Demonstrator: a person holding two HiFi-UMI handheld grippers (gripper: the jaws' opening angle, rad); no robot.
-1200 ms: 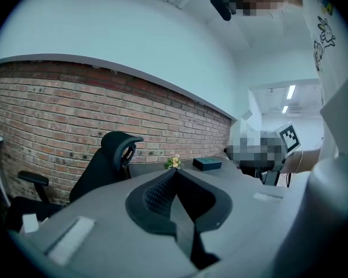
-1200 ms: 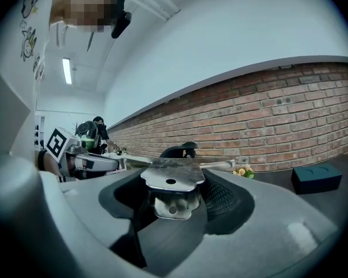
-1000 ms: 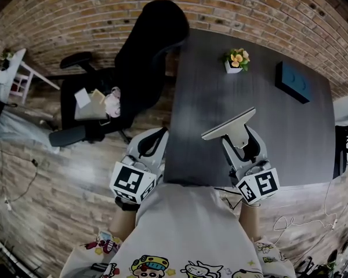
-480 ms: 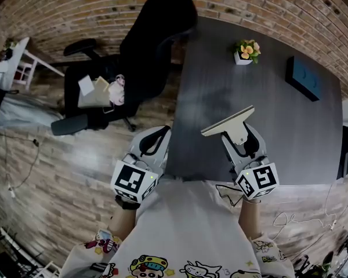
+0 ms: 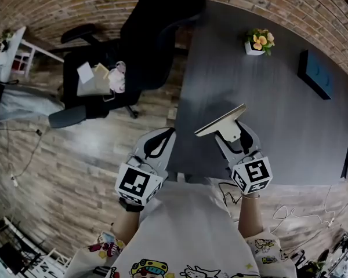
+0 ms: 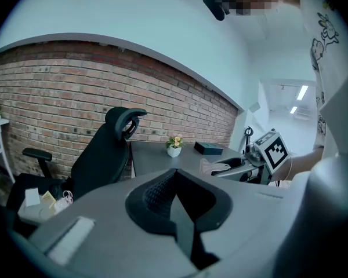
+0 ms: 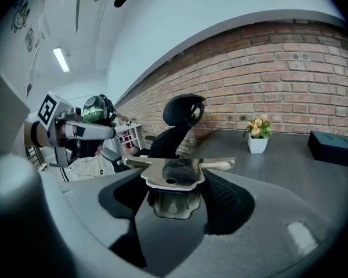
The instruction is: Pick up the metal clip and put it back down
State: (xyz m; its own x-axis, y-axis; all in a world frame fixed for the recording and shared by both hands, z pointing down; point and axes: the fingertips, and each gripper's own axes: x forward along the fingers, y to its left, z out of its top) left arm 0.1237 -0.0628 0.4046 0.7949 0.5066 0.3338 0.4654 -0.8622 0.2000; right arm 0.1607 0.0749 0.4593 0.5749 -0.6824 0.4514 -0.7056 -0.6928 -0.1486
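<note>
My right gripper [image 5: 232, 139] is shut on the metal clip [image 5: 222, 122], a shiny clip with a long flat bar across its top. It holds the clip in the air over the near part of the dark table [image 5: 278, 114]. In the right gripper view the clip [image 7: 174, 174] sits squeezed between the two jaws, with its bar lying level. My left gripper [image 5: 157, 146] is shut with nothing in it, beside the table's left edge and above the wooden floor. Its jaws meet in the left gripper view [image 6: 175, 210].
A small white pot of flowers [image 5: 257, 44] and a black box [image 5: 318, 73] stand at the table's far side. A black office chair [image 5: 151, 33] stands at the far left corner. A second chair seat [image 5: 93, 88] holds papers.
The head view has swung, so table and chair sit further right and up. The right gripper and the clip have edged a little left. Both grips are unchanged.
</note>
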